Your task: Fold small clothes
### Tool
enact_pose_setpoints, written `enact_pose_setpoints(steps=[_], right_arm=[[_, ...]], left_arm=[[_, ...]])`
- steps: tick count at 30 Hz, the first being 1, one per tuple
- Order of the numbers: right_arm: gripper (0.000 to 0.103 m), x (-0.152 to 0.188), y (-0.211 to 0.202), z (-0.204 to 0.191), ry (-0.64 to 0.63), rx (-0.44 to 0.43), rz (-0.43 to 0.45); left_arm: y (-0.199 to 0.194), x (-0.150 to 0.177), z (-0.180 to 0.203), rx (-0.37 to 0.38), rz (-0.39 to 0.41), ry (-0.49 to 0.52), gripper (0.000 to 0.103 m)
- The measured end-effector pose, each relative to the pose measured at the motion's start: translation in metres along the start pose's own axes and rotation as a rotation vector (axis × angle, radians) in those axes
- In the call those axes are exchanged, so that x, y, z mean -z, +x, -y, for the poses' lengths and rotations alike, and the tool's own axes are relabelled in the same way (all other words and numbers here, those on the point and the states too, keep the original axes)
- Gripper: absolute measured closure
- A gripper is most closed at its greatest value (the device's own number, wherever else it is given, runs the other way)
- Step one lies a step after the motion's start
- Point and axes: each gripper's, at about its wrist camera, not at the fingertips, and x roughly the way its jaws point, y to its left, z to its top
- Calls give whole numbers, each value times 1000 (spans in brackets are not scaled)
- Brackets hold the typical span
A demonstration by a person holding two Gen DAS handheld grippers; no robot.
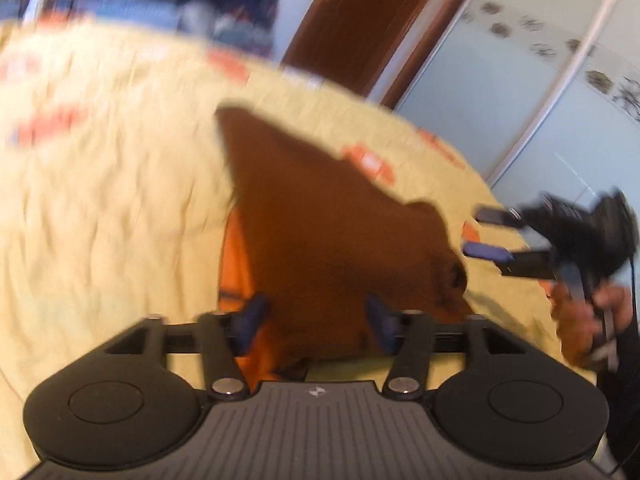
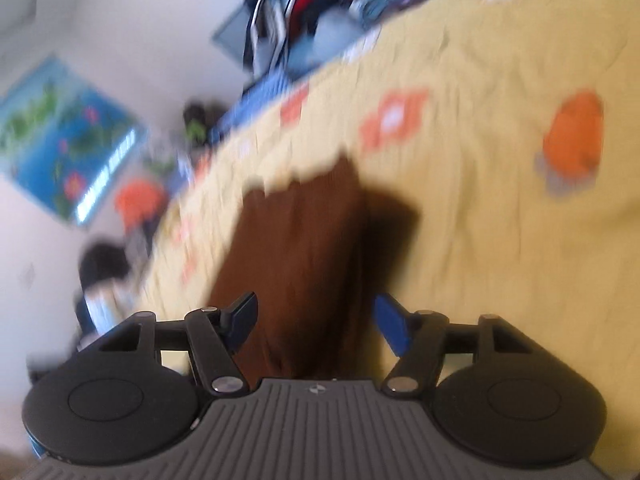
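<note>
A brown garment (image 1: 320,216) lies spread on a yellow quilt (image 1: 112,168), with an orange cloth (image 1: 236,264) showing along its left edge. My left gripper (image 1: 318,320) hovers over the garment's near end, open, its blue pads wide apart and not pressing on the cloth. To the right, a hand (image 1: 576,320) holds my right gripper (image 1: 482,232) just off the garment's right corner, jaws apart and empty. In the right wrist view the same brown garment (image 2: 304,260) runs away from my right gripper (image 2: 316,316), which stands open over its near edge. Both views are blurred.
The quilt (image 2: 480,208) carries orange patches (image 2: 576,140). A heap of mixed clothes (image 2: 304,12) sits at the bed's far side, also seen as a pile of clothes (image 1: 208,4). A brown door (image 1: 360,24) and pale wardrobe panels (image 1: 500,92) stand beyond the bed.
</note>
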Motion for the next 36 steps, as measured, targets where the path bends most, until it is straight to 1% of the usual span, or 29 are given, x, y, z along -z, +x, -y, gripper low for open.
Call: enact_pose_setpoints(steps=[1,2,3,4,6,7,8,10,11,12,13,14,15,17,18,19,21,23,25,27,28,29,30,31,32,33,34,35,36], right_arm=[[35,-11,5,1,15,-2,12],[35,-20,14,1,13,11,8],[35,-28,26,0,13,47,-4],[37,-34,40,2,19,86,-29],[84,-35,68,6,0,114,-80],[92,-32,78,8,-33,151,-97],[94,-28,82,12,-57,161,-79],[96,-22,76,30,21,107,-49],[94,-17,75,33,30,93,-41],[92,-15,73,29,4,96,-38],[78,-16,71,22,-14,107,-40],[68,-19,68,16,-17,114,-34],[68,-24,61,7,-17,127,-3],[68,-35,47,-12,-43,92,115],[68,-40,46,-22,-64,76,139],[68,-46,53,-35,-93,66,127],[67,-51,81,-62,-174,51,60],[60,-49,119,-86,-257,42,-15],[55,-45,163,-99,-273,25,-117],[56,-37,206,-101,-250,37,-217],[69,-33,224,-98,-259,77,-246],[76,-29,227,-95,-279,66,-209],[82,-30,227,-89,-253,60,-194],[93,-35,226,-80,-181,60,-196],[95,-40,219,-72,-124,62,-201],[94,-43,210,-67,-98,64,-199],[78,-43,196,-65,-95,66,-188],[57,-41,178,-66,-105,59,-169],[43,-39,158,-66,-124,41,-142]], left_arm=[[2,-1,7,-2,15,25,30],[7,-2,12,-1,12,43,30],[13,-2,15,-7,3,57,30],[20,0,16,-22,-7,72,30],[33,7,15,-75,-39,107,30],[37,11,13,-98,-57,107,31],[37,14,8,-90,-58,96,30],[31,21,1,-65,-22,88,30],[29,22,-1,-62,-15,90,30],[29,24,-2,-60,-9,97,30],[30,26,-2,-61,1,108,30],[30,29,0,-68,14,125,29],[30,33,2,-77,28,148,27],[33,39,9,-95,47,190,21],[34,39,12,-102,43,197,19],[36,38,13,-107,43,198,18],[36,38,13,-104,44,194,17],[35,38,10,-97,47,186,17],[35,38,8,-89,49,179,17],[33,38,7,-84,51,174,17],[33,38,7,-82,52,170,17],[32,38,7,-83,53,167,17],[30,38,6,-86,52,166,17],[28,38,6,-89,48,164,17],[25,38,5,-91,42,156,17],[22,37,3,-88,31,142,16],[17,36,0,-77,22,121,16],[12,34,-3,-58,22,90,16],[7,31,-7,-39,30,58,16]])
